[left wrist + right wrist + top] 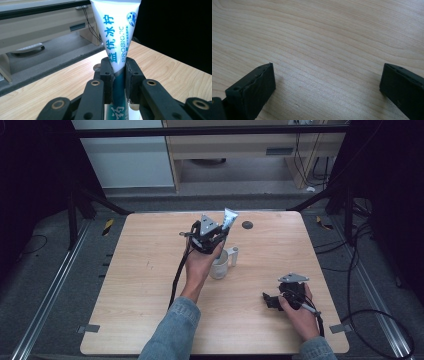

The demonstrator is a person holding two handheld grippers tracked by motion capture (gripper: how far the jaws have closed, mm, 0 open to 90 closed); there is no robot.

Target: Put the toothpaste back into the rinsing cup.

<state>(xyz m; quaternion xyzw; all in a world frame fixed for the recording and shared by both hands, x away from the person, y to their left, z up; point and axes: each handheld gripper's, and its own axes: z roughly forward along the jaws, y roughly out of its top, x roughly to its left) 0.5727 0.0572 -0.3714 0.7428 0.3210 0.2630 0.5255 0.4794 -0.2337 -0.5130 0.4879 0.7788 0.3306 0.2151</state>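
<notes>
From the high view, a pale wooden desk [145, 285] carries a white mug [220, 266] near its middle, with its handle turned toward the right. The left gripper [216, 233] is held above and just behind the mug by the person's left hand [200, 262], whose denim sleeve [170, 332] comes in from the bottom edge. A white toothpaste tube [229, 218] rises from that gripper, tilted up and to the right, its flat crimped end highest. A small dark round disc [247, 225] lies on the desk farther back, apart from the tube. The right gripper [270, 301] sits low over the desk's right front part, well apart from the mug, held by the right hand [300, 312].

In the left gripper view, the two black fingers [107, 77] pinch the toothpaste tube [115, 37] on both sides at its narrower, dark teal lower part. The white upper body widens toward the top of the picture and bears blue characters and the word PROBIOTIC. Below the fingers, a pale rim that looks like the mug [135, 107] shows just beside the tube's lower end; whether the tube touches it cannot be told. The desk [175, 75] stretches behind.

In the right gripper view, the two fingers [254, 90] stand spread wide apart with nothing between them, close over the bare wood grain of the desk [324, 50].
</notes>
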